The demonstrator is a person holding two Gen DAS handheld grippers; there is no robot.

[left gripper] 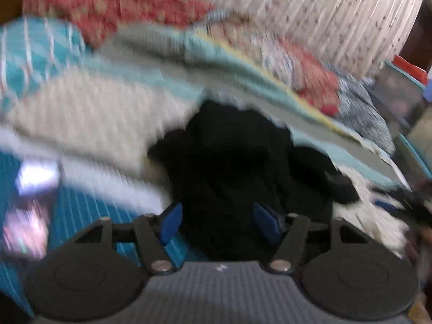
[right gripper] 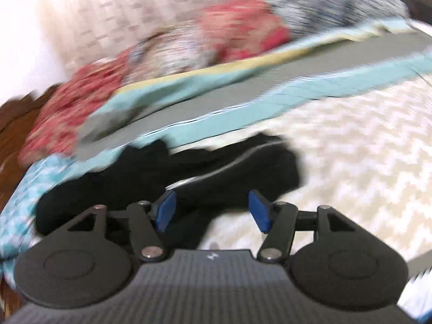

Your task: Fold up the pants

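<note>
Both views are heavily motion-blurred. No containers with readable contents are made out; a dim glass-fronted box shape [left gripper: 399, 94] is seen at the far right of the left wrist view, contents not discernible.

The black pants [left gripper: 235, 167] are seen bunched in a heap on the bed, on a cream zigzag-patterned bedspread [right gripper: 351, 140]. In the right wrist view the pants [right gripper: 167, 172] are stretched from the near left toward the centre, with a thin light stripe seen along one part. Just beyond them a folded blanket with teal, grey and yellow bands [right gripper: 216, 86] is laid across the bed. Red floral fabric [right gripper: 70, 102] and blue-grey patterned cloth [right gripper: 324, 2] are piled on its far side. A teal checked cloth [right gripper: 24, 189] is seen at the near left. A pale flower-printed curtain or wall covering [left gripper: 310, 8] is seen behind the bed.

The left hand-held gripper [left gripper: 220, 222] is pointed at the pants heap, its blue pads [left gripper: 171, 224] spread wide apart with black fabric lying between them; nothing is clamped. The right hand-held gripper [right gripper: 213, 210] is held low over the near end of the pants, its pads [right gripper: 260, 210] likewise spread and released, the left one over the fabric, the right one over the bedspread.
</note>
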